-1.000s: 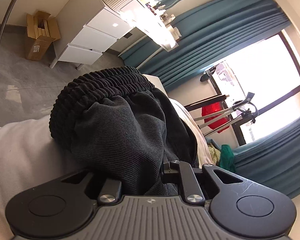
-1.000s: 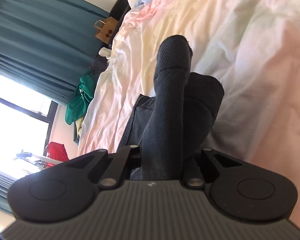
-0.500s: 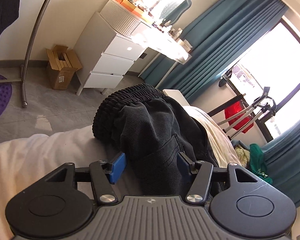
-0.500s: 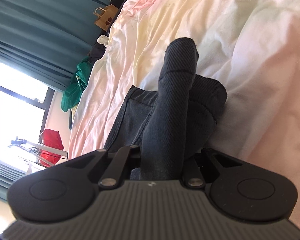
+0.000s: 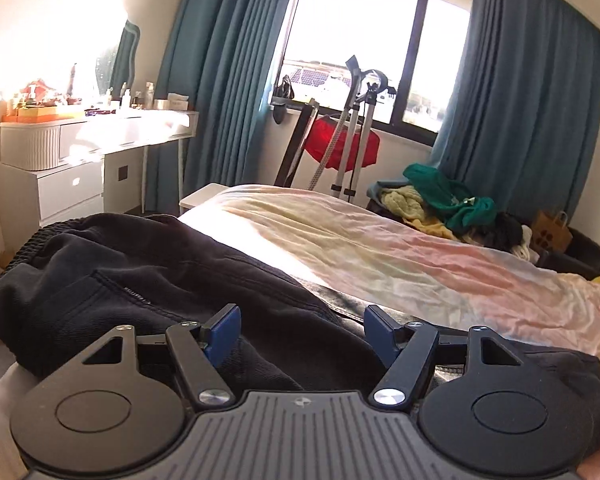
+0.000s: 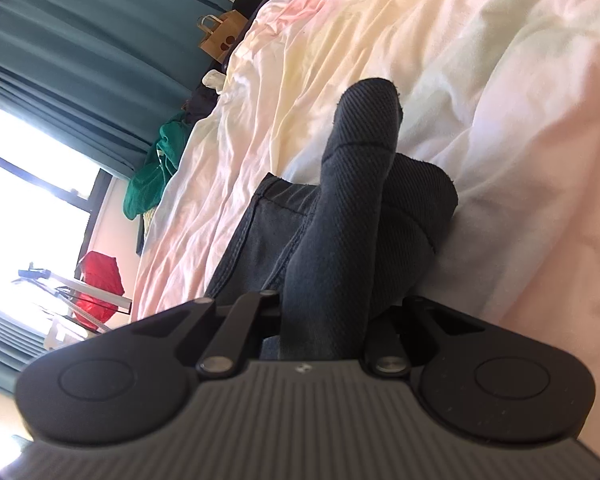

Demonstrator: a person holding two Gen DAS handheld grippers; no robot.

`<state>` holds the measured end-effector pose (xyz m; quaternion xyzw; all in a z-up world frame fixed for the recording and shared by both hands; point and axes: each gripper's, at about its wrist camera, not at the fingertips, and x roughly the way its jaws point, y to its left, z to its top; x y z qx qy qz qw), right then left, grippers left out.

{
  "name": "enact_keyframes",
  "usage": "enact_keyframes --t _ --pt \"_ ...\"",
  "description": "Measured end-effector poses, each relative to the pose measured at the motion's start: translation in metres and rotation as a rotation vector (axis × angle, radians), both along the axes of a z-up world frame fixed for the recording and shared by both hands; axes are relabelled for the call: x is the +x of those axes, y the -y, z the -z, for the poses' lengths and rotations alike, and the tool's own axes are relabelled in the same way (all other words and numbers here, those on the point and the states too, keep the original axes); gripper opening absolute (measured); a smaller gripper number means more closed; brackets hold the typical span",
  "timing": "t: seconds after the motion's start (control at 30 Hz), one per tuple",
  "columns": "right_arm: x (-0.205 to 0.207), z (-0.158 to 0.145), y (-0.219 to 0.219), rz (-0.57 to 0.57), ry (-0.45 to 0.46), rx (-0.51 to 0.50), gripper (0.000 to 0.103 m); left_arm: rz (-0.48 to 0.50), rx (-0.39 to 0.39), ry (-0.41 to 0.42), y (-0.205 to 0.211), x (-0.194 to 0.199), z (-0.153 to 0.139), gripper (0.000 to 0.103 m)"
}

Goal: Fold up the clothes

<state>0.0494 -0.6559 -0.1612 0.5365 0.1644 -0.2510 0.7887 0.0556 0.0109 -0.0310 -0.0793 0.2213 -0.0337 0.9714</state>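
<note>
**A:** So where are the trousers point(image 5: 148, 280)?

**B:** Dark ribbed pair, lying rumpled on the near end of the bed point(image 5: 380, 252), waistband out toward the left edge. One folded bit point(image 6: 352, 216) sticks up on the right-hand side.

**A:** Any bins or baskets around?

**B:** A brown paper bag point(image 5: 550, 232) on the floor past the bed, can't see what's in it. Next to it a clothes pile point(image 5: 448, 200), green on top. White dresser point(image 5: 52, 184) on the left with bottles on it, teal curtains point(image 5: 220, 80), a stand with something red point(image 5: 340, 148) by the window.

**A:** And the grippers?

**B:** Left gripper point(image 5: 302, 330) hovers low over the trousers, its jaws have just been opening, blue pads point(image 5: 224, 330) apart with cloth below them, not pinched. Right gripper point(image 6: 324, 320) is tilted and clamped on that upright fold.
</note>
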Motion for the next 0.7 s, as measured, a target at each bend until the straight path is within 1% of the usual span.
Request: enact_keyframes --t 0.07,0.13,0.2,0.27,0.33,0.43,0.5,0.53,0.63,0.7 --pt "0.002 -0.002 0.000 -0.004 -0.006 -0.018 0.013 0.042 0.028 -0.014 0.012 0.013 0.016 0.070" --pt "0.003 -0.002 -0.002 -0.002 -0.010 -0.031 0.013 0.060 0.071 -0.036 0.021 0.027 0.032 0.070" --pt "0.003 0.000 -0.002 0.002 -0.007 -0.029 0.013 0.024 0.137 -0.023 0.025 0.035 0.041 0.069" --pt "0.003 0.003 -0.001 0.002 -0.007 -0.026 0.013 -0.009 0.139 -0.006 0.019 0.044 0.047 0.069" --pt "0.004 0.006 -0.002 0.003 -0.014 -0.032 0.013 -0.010 0.115 -0.023 0.011 0.051 0.051 0.069" --pt "0.007 0.007 -0.004 0.010 -0.023 -0.045 0.013 -0.029 0.133 -0.052 0.007 0.055 0.057 0.069" --pt "0.009 0.007 -0.005 0.009 -0.030 -0.058 0.013 -0.042 0.131 -0.079 0.006 0.055 0.063 0.069" --pt "0.009 0.008 -0.005 0.009 -0.032 -0.062 0.013 -0.044 0.140 -0.096 0.006 0.056 0.067 0.070" --pt "0.008 0.009 -0.004 0.006 -0.024 -0.065 0.013 -0.043 0.210 -0.074 0.012 0.050 0.074 0.070" --pt "0.007 0.009 -0.004 0.011 -0.016 -0.057 0.013 -0.037 0.212 -0.059 0.016 0.044 0.070 0.070"
